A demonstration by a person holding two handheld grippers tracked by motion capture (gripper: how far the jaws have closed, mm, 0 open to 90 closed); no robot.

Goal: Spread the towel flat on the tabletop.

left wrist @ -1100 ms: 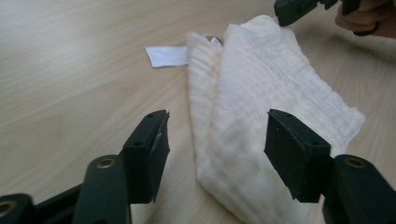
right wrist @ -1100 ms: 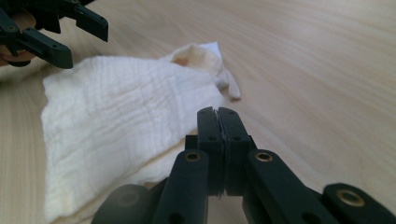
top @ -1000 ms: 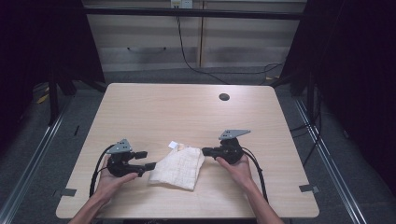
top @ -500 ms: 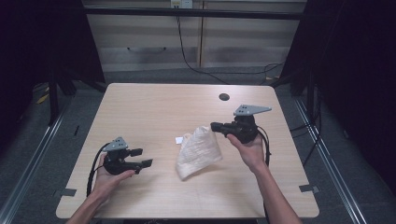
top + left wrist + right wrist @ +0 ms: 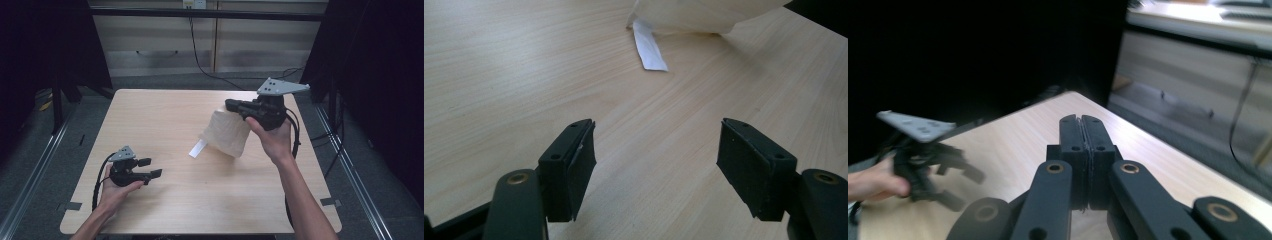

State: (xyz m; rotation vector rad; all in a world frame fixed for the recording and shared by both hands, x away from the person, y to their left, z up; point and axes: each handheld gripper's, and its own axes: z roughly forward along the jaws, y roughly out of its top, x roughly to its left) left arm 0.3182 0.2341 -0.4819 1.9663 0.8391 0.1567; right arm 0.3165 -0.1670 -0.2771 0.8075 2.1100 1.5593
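Note:
A cream cloth (image 5: pixel 227 132) hangs above the wooden table (image 5: pixel 160 115), with a white label (image 5: pixel 197 148) dangling from its lower left corner. My right gripper (image 5: pixel 231 105) is raised at the right and shut on the cloth's top edge. In the right gripper view its jaws (image 5: pixel 1081 122) are pressed together. My left gripper (image 5: pixel 152 168) rests open near the front left of the table, with nothing between its fingers. In the left gripper view the gripper (image 5: pixel 656 150) points at the label (image 5: pixel 649 47) and the cloth's lower edge (image 5: pixel 704 12).
The table's bare top stretches between the two hands. Dark floor with metal rails (image 5: pixel 35 165) flanks it on both sides. A pale cabinet (image 5: pixel 200 45) with a black cable stands behind the far edge.
My right gripper has risen and drifted toward the far right, lifting the cloth off the table until it hangs. The left gripper has stayed in place.

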